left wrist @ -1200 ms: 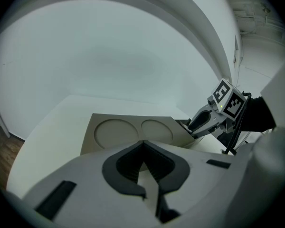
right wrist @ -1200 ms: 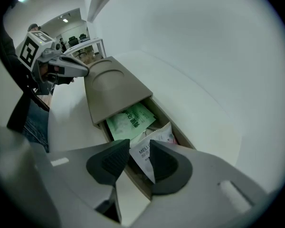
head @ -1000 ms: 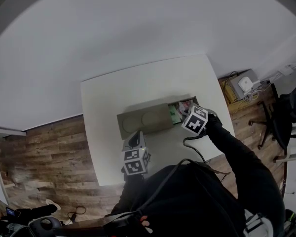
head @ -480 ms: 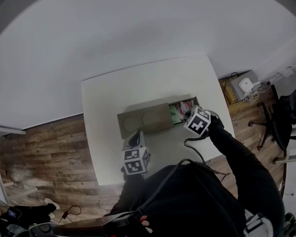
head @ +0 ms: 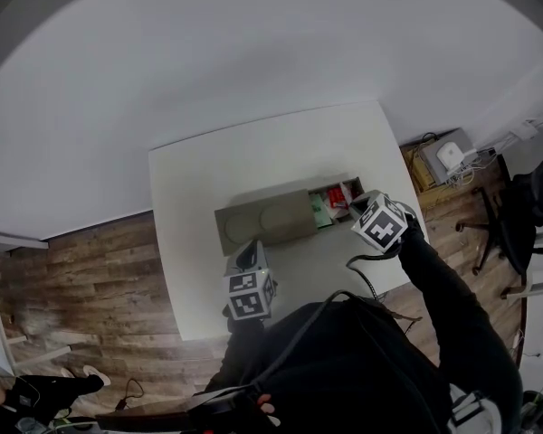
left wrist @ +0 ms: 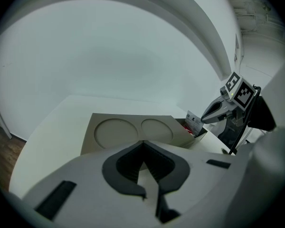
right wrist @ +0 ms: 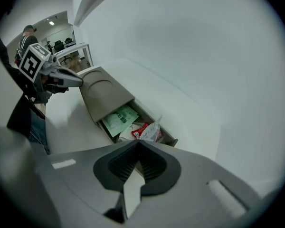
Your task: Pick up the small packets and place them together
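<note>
Now, at the left, the left gripper (left wrist: 142, 142) is seen clenched on nothing, near the beige box (left wrist: 128, 129). A green packet (right wrist: 119, 119) and a red packet (right wrist: 139, 131) are lodged in its open right end. Just above that end, a small white packet (left wrist: 194, 123) is pinched by the right gripper (right wrist: 135, 147).

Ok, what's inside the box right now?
In the box's open end: a green packet, a red packet and a crinkled pale packet, overlapping. The lid covers the rest, so anything under it is hidden. The right gripper is shut on a fourth packet above the open end.
</note>
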Action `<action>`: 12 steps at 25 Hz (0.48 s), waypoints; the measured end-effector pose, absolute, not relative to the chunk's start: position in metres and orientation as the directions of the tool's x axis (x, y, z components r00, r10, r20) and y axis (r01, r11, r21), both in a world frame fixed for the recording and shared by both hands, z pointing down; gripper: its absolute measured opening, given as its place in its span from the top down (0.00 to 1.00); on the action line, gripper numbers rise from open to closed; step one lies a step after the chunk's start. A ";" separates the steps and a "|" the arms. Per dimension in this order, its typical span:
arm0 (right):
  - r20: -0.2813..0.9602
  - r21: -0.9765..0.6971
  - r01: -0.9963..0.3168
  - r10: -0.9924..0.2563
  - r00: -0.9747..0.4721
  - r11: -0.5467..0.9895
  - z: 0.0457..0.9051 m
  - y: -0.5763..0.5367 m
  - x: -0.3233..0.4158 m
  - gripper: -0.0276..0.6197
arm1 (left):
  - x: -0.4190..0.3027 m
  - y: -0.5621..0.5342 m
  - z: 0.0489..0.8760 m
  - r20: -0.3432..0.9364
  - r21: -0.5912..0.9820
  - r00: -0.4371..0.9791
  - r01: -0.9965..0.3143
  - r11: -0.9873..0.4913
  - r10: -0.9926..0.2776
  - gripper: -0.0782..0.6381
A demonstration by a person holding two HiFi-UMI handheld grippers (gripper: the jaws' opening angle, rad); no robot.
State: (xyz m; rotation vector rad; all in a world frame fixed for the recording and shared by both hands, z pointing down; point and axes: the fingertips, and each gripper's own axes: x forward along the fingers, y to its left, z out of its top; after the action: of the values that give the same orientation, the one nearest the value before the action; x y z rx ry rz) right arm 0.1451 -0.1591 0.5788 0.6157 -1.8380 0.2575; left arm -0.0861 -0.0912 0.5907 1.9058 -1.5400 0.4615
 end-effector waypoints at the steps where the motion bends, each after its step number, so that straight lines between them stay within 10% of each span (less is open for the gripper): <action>1: 0.924 0.120 -0.538 -0.292 -0.247 0.835 0.574 -0.159 0.146 0.95 | -0.085 -0.091 0.590 0.628 0.254 0.254 -0.960 -0.115 -0.735 0.89; 12: 0.857 0.238 -0.471 -0.412 -0.310 0.849 0.519 -0.167 0.109 0.95 | -0.087 -0.089 0.559 0.586 0.296 0.261 -0.950 -0.098 -0.767 0.89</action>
State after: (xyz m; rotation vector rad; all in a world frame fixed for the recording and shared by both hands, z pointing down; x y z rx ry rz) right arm 0.1085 -0.1668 0.5192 0.6544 -1.9396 0.0682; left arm -0.0874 -0.0892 0.5585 1.9107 -1.5523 0.3770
